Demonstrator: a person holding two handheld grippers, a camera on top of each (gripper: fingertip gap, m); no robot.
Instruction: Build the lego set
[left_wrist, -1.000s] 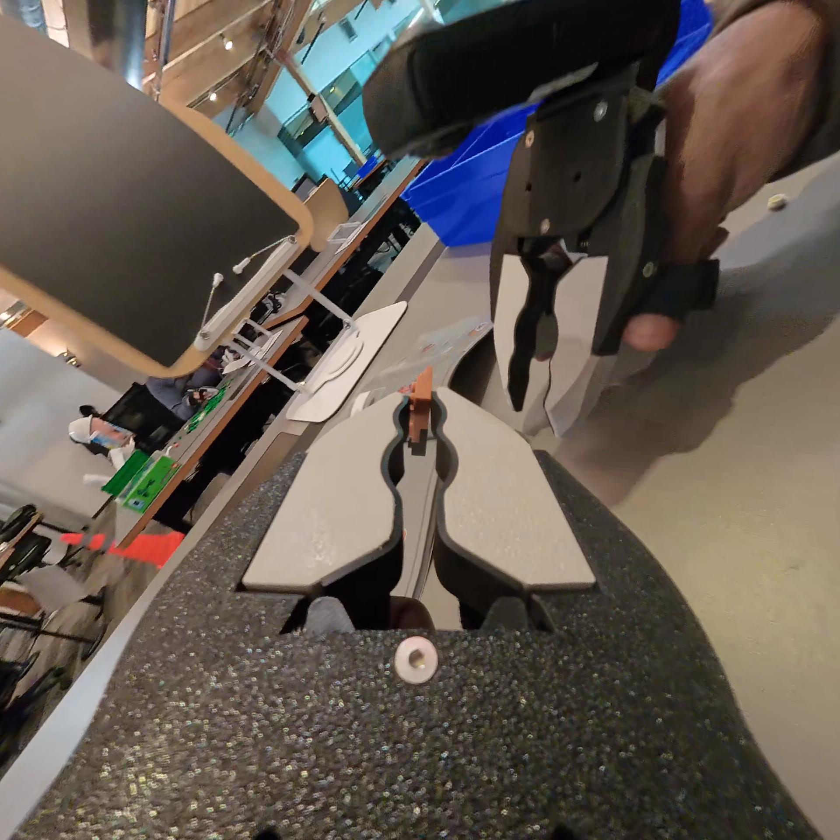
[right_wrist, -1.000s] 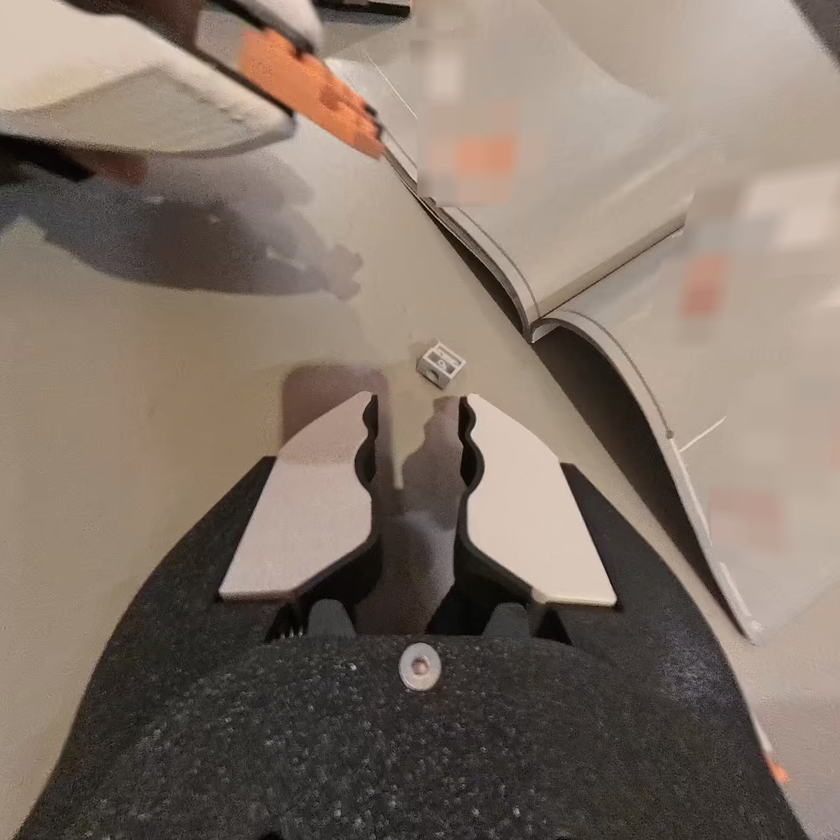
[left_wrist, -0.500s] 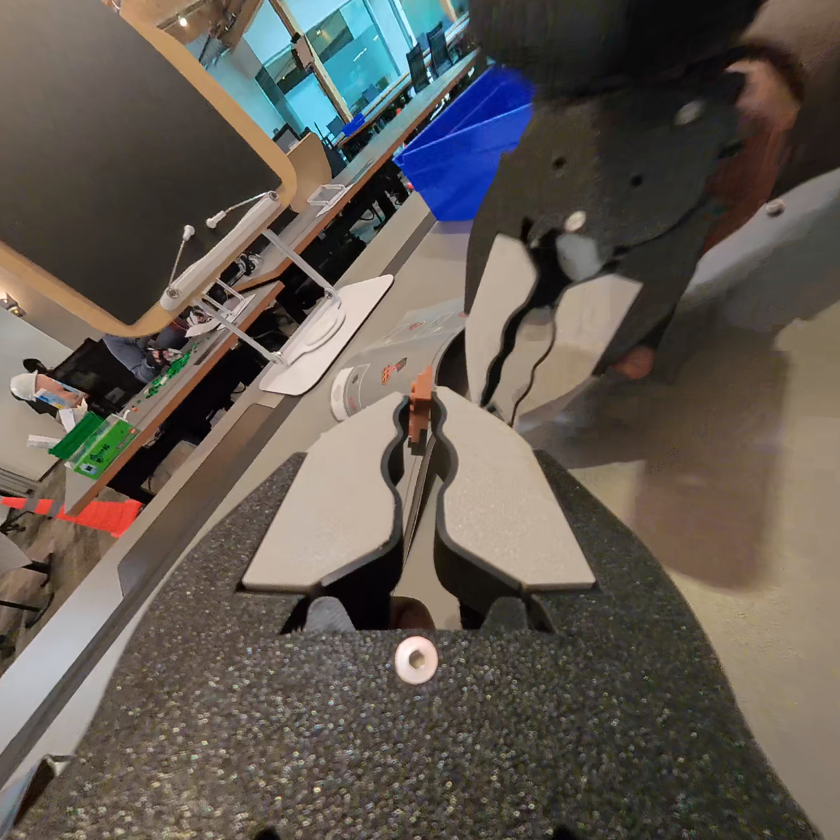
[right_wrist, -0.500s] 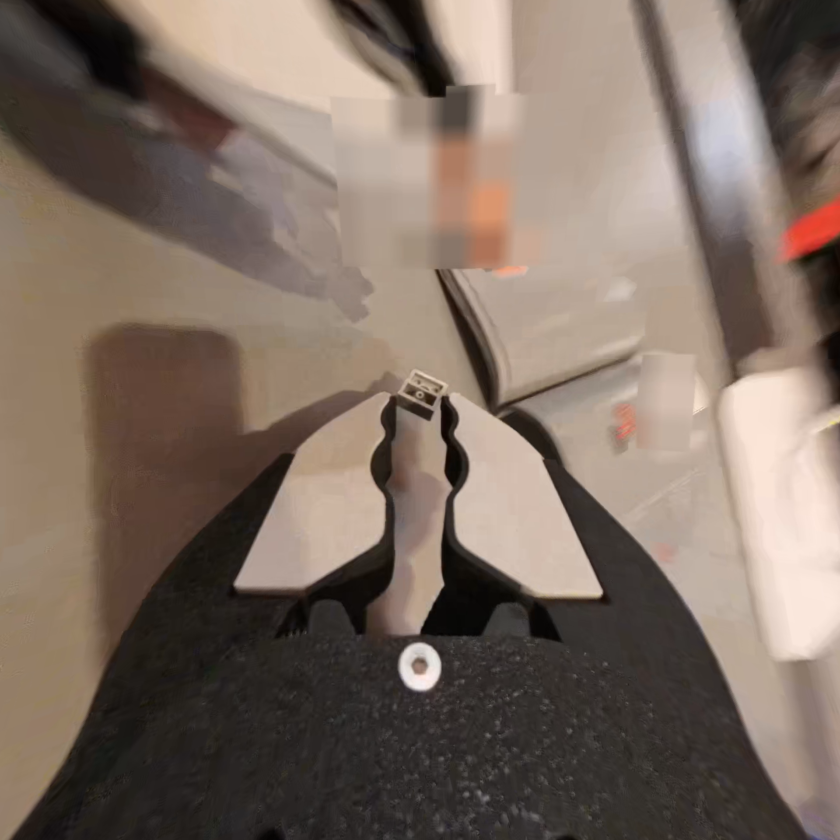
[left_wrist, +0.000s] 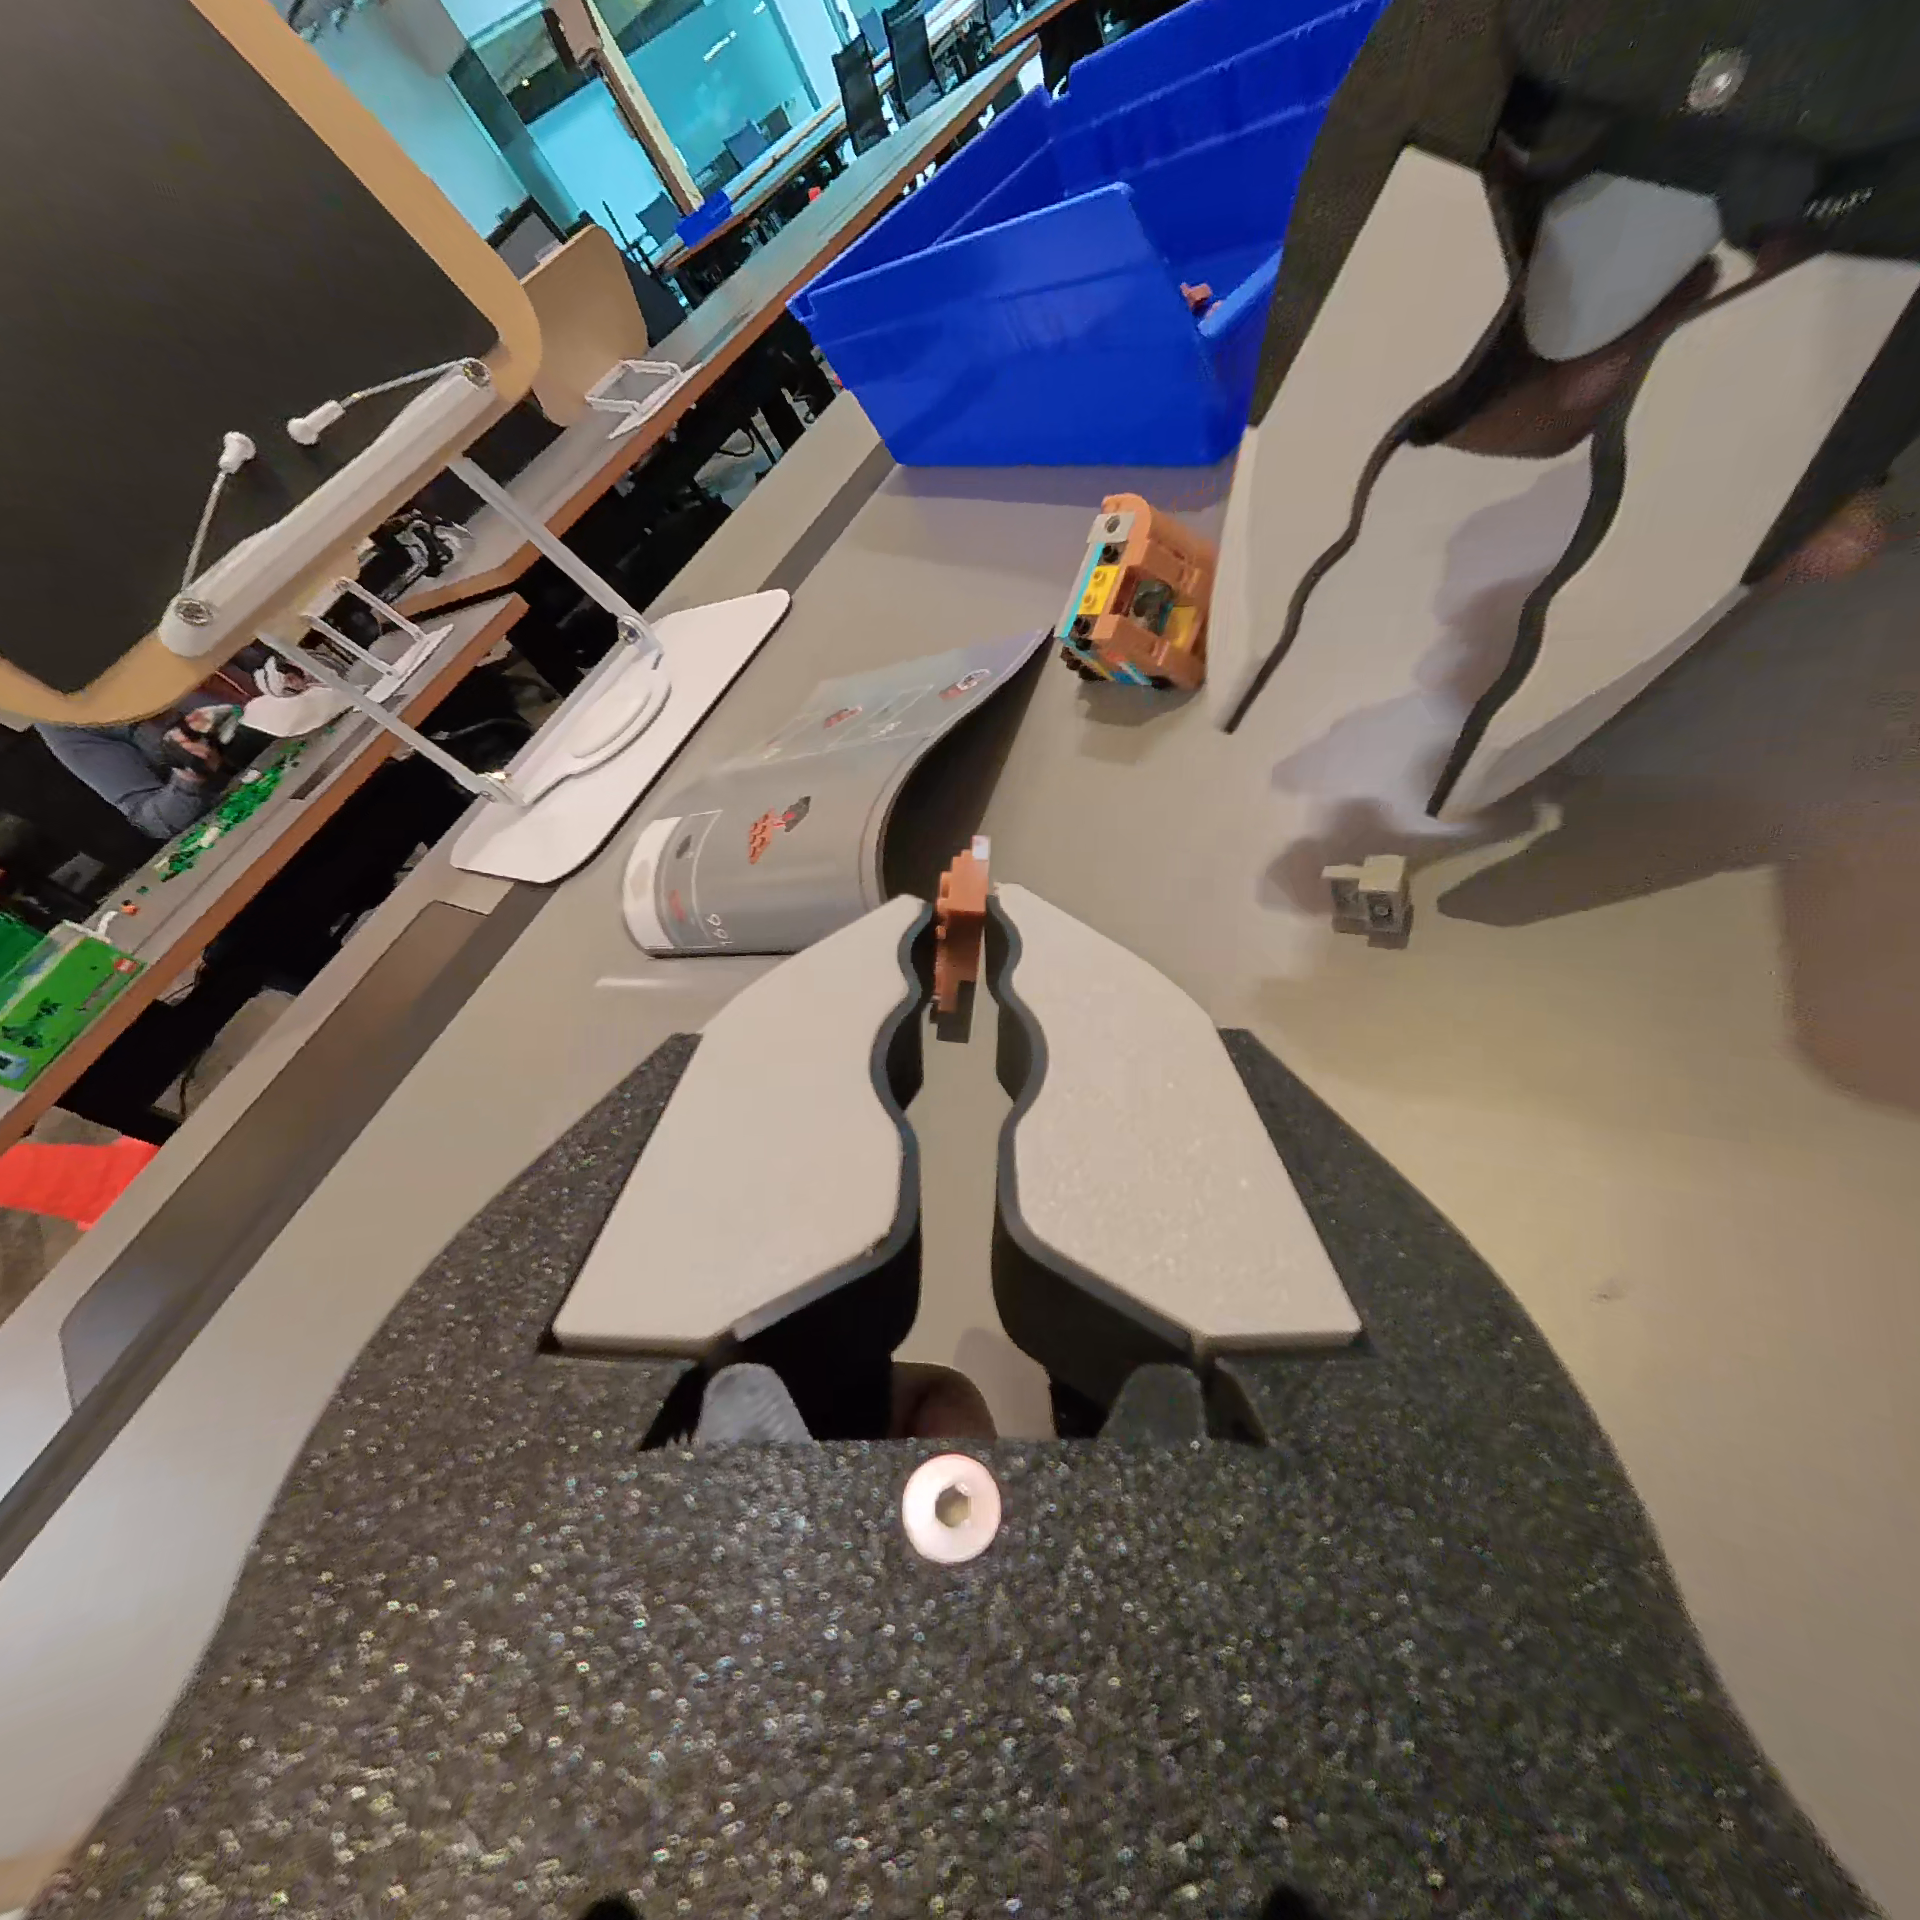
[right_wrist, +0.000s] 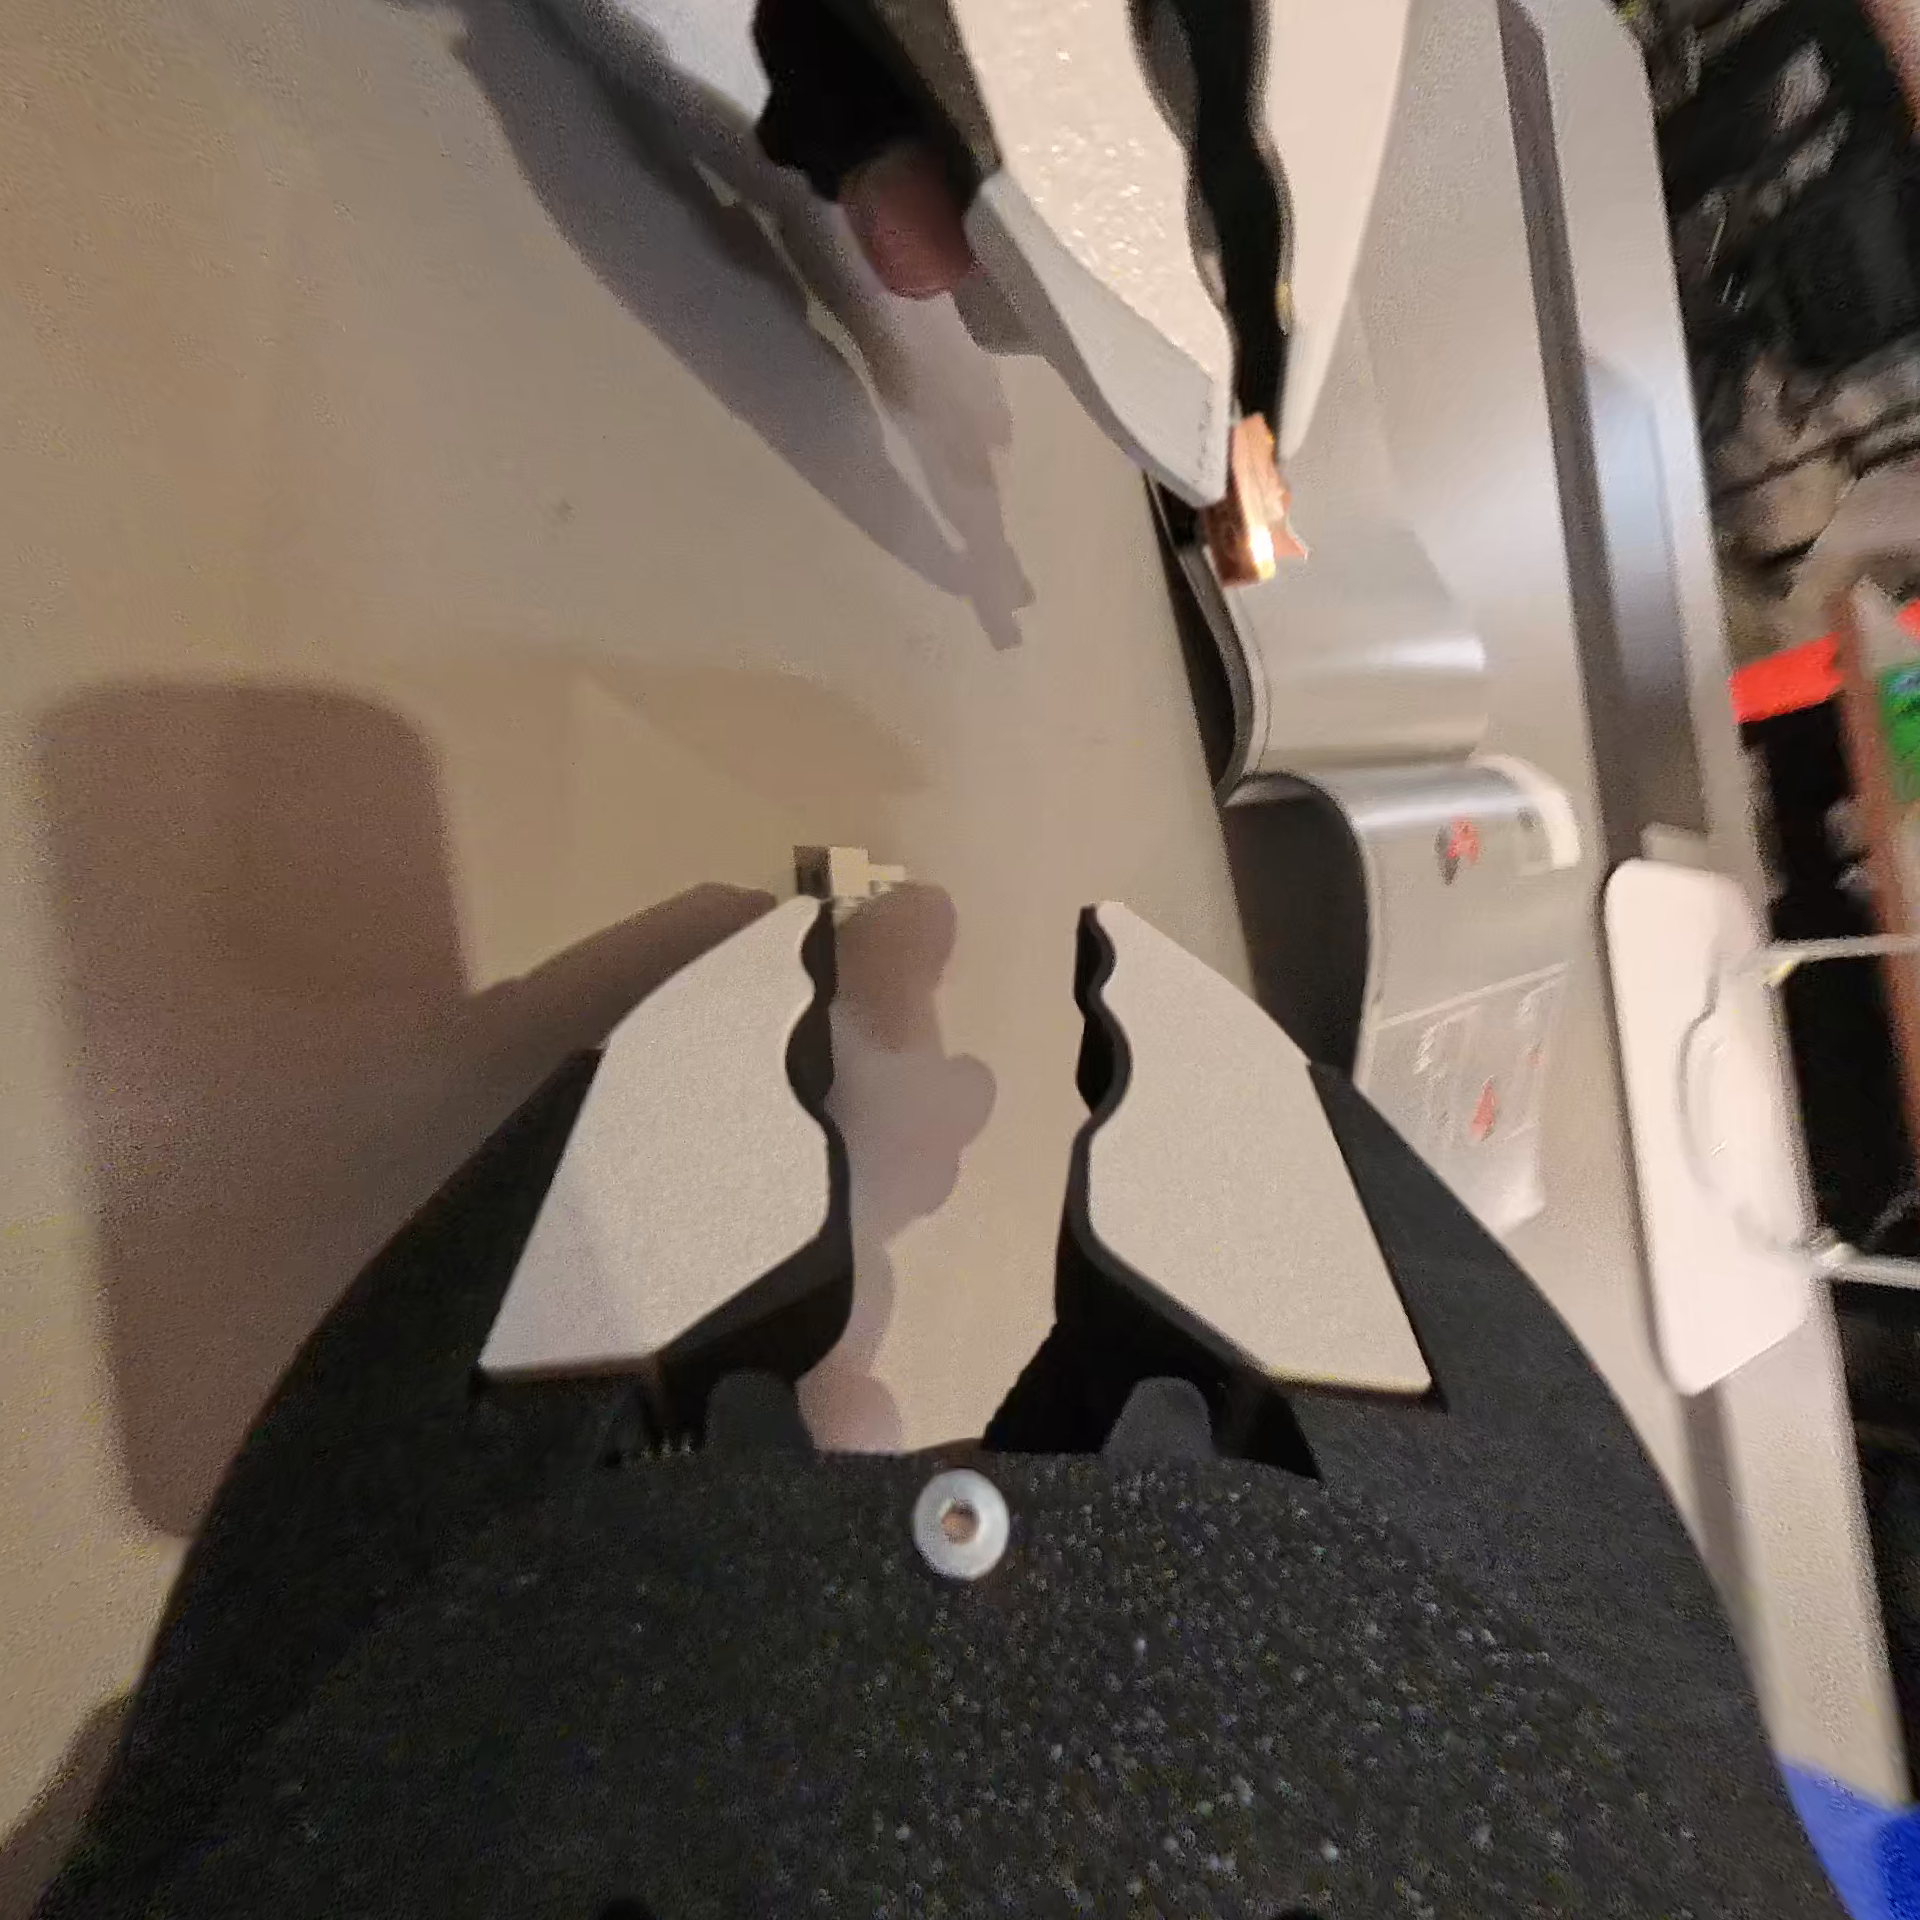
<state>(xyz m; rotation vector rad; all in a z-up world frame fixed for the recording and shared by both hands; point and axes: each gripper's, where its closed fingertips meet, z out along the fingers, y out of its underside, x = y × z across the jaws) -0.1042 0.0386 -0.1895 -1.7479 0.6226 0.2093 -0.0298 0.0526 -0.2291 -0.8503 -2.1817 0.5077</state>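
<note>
My left gripper (left_wrist: 961, 906) is shut on a small brown lego piece (left_wrist: 958, 940) and holds it above the grey table. It also shows at the top of the right wrist view (right_wrist: 1242, 457) with the brown piece (right_wrist: 1252, 514) sticking out of its tips. My right gripper (right_wrist: 951, 920) is open and empty, low over the table. A small grey brick (right_wrist: 842, 868) lies just beyond its left fingertip. In the left wrist view the right gripper (left_wrist: 1335, 769) points down at the upper right, with the grey brick (left_wrist: 1371, 899) just below its tips. A partly built brown model (left_wrist: 1138, 597) lies beyond.
An open instruction booklet (left_wrist: 790, 821) lies on the table left of the model, and also shows in the right wrist view (right_wrist: 1455, 935). Blue bins (left_wrist: 1039, 312) stand at the back. A white monitor stand base (left_wrist: 623, 748) sits at the table's left edge. One gripper's finger ends stand about 9 cm off the other's.
My right gripper came up to the grey brick, narrowed on it, then opened wide; the brick now lies by its left fingertip. My left gripper tilted and still holds the brown piece.
</note>
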